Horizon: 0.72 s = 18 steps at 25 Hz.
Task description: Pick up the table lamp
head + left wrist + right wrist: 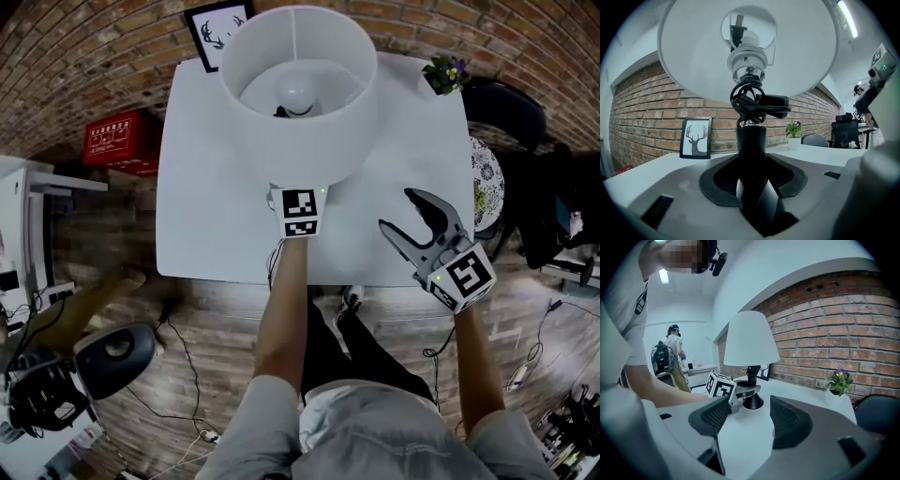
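Left gripper [752, 185] is clamped on the lamp stem [751, 140], under the shade [309, 159], for an upright lift; right gripper [395, 209] is held open, empty, above the table [211, 206].

white drum-shaded table lamp [298, 94], black stem and base. plain white rectangular table [216, 225]. red-brown brick wall [94, 47], pale mortar lines. black-framed print [217, 33]: black deer head on white. red box [122, 141], white lettering. grey right gripper [398, 211], black textured pads, black-and-white square-marker cube [466, 275]. purple-yellow flowers [447, 70], white pot [793, 142].
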Available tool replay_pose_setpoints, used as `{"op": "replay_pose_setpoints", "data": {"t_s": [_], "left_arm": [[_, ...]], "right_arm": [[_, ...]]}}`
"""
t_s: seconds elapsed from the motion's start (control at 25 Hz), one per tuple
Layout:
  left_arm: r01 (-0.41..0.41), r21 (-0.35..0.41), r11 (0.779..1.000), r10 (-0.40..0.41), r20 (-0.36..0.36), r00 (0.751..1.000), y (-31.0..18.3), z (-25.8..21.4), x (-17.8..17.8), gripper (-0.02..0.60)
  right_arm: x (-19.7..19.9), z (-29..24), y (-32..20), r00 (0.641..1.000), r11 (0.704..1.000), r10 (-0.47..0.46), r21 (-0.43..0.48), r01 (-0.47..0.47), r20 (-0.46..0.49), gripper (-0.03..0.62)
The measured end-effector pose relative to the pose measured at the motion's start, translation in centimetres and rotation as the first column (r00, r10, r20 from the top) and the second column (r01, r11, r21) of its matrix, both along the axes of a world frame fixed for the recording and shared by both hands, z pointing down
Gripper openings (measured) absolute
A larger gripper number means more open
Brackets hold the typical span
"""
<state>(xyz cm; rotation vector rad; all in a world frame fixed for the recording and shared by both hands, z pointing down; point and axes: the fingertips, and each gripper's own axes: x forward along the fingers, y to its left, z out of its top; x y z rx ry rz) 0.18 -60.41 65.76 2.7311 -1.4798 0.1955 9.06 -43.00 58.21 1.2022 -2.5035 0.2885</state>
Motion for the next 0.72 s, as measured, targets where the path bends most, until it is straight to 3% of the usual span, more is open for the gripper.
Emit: {"op": "replay_pose_setpoints", "data": {"t_s": [0.4,0.72], "left_arm": [[-0.044,-0.091,0.995,0.052,0.078,0.996,1.8,0.1,-0.3,0.157],[-0.100,-0.107,0.989,0.108,0.071,0.992,4.0,0.2,0.0,0.156]], "right_arm": [[-1.9,-6.1,-1.3,0.992,0.994,-0.036,0.108,0.023,0.118,0.328],[-2.9,-4.7,-1.5,0.994,0.995,-0.055,0.087,0.046,0.093,0.336]]}}
